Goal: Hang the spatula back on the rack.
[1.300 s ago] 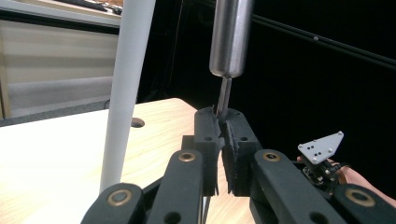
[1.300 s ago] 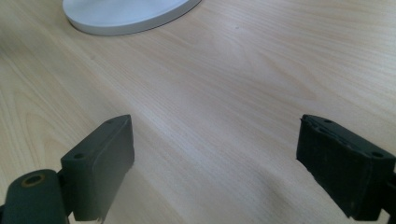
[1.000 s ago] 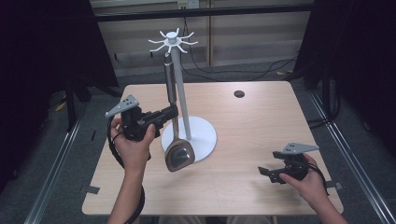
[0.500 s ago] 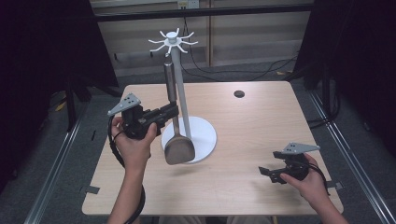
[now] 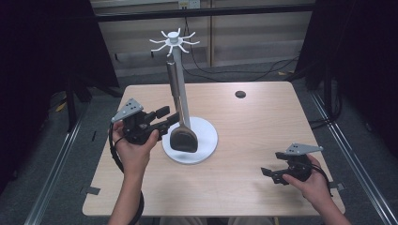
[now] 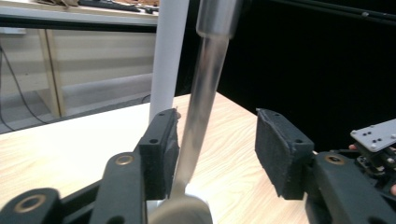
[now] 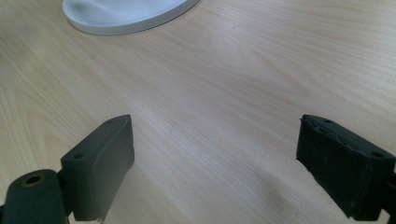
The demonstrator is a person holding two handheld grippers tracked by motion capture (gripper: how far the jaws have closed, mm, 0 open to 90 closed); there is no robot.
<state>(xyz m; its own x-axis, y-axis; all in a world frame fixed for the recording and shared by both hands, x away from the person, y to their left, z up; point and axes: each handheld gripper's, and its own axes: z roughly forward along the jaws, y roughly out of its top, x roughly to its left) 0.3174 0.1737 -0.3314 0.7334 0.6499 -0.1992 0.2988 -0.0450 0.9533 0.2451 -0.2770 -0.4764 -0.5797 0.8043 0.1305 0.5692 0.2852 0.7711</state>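
A white stand (image 5: 181, 96) rises from a round base (image 5: 206, 140) in the middle of the wooden table, with hooks (image 5: 174, 40) at its top. A long utensil with a metal handle (image 5: 173, 79) and a dark head (image 5: 182, 139) hangs from it, head just above the base. My left gripper (image 5: 171, 117) straddles the lower handle, and its jaws have just been opening. In the left gripper view (image 6: 217, 144) the handle (image 6: 201, 102) lies close against one pad while the other stands well off. My right gripper (image 5: 267, 174) rests open near the front right corner, nothing between its pads (image 7: 215, 163).
A small dark round disc (image 5: 240, 94) lies at the back of the table (image 5: 263, 126). The stand's base edge (image 7: 126, 14) shows far ahead in the right gripper view. Bare wood stretches between the base and the right gripper. Dark floor and rails flank the table.
The left jaws have parted from the utensil's handle. The utensil's head has swung back toward the pole and hangs straighter. Neither hand has shifted.
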